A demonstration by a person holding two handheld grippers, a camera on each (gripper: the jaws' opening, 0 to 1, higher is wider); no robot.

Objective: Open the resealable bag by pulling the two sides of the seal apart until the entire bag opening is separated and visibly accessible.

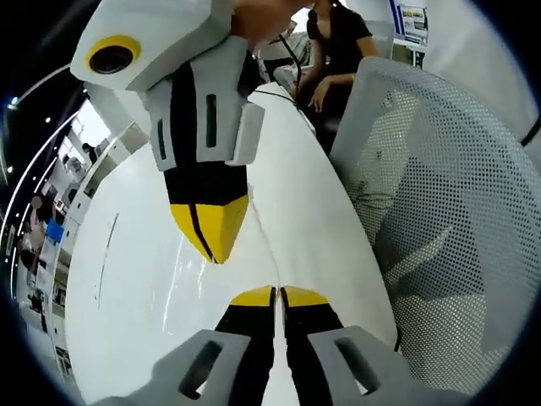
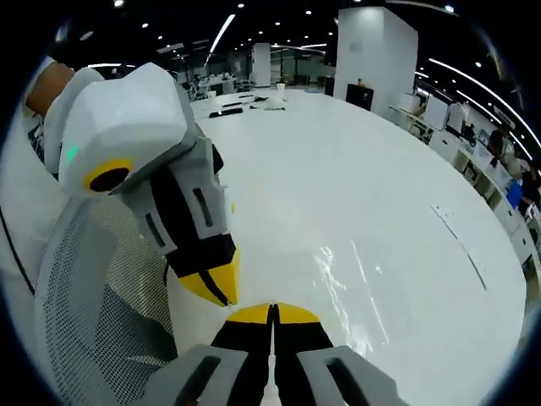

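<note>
The resealable bag (image 2: 342, 283) is clear film, seen mostly as streaks of glare on the white table (image 2: 355, 161). In the right gripper view my right gripper (image 2: 272, 311) rises from the bottom with its yellow tips pressed together. My left gripper (image 2: 221, 292) comes in from the left, also shut, its tips just beside mine. In the left gripper view my left gripper (image 1: 277, 294) is shut at the bottom, and the right gripper (image 1: 213, 245) points down from above. A faint film edge of the bag (image 1: 264, 254) runs between the two pairs of tips. Each seems to pinch the bag's rim.
A grey mesh chair (image 1: 439, 211) stands close against the table's edge, also seen as the chair (image 2: 101, 296) at the lower left. A person (image 1: 338, 51) sits further along. Small dark items (image 2: 245, 106) lie at the table's far end near a white pillar (image 2: 376, 51).
</note>
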